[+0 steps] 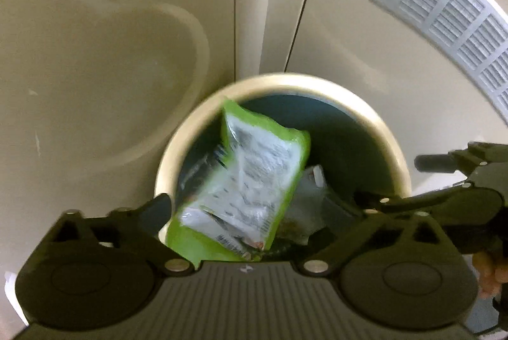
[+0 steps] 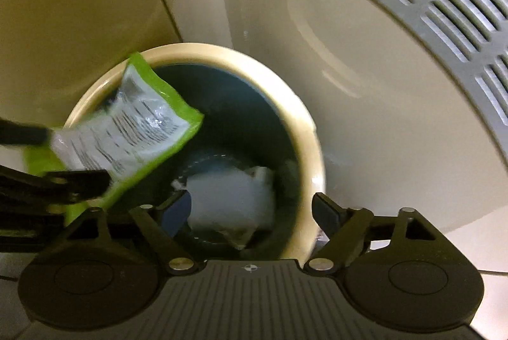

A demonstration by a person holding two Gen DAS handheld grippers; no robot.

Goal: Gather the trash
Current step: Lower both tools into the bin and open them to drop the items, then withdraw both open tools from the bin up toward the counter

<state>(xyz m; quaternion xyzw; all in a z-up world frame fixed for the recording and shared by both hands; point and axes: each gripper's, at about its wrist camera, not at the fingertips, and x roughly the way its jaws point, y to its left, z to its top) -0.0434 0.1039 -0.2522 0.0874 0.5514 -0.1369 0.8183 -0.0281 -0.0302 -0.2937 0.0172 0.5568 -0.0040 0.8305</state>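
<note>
Cream panels and a grey slatted vent (image 2: 438,6) form the backdrop, and against the panels stands a round bin (image 1: 190,130) with a pale cream rim and a dark inside; the bin serves as the landmark for everything else. Over its mouth hangs a green-edged pouch (image 1: 244,181) with a white printed face, tilted, its upper corner over the far-left part of the rim and its lower end near the left gripper (image 1: 260,206). That gripper sits at the near side of the bin with its jaws spread wide; one finger (image 1: 157,209) is beside the lower left corner of the pouch, the other well off to the right, so the pouch is not pinched between them, though whether the left finger touches it cannot be told through the motion blur. Down in the bin lies a white crumpled wrapper (image 2: 231,197), below and to the right of the pouch. The right gripper (image 2: 250,209) hovers at the near rim too, jaws apart and holding nothing, looking straight down on the wrapper. At the right edge of the left view, fingertips of a hand (image 1: 489,273) show behind the right gripper's body.
</note>
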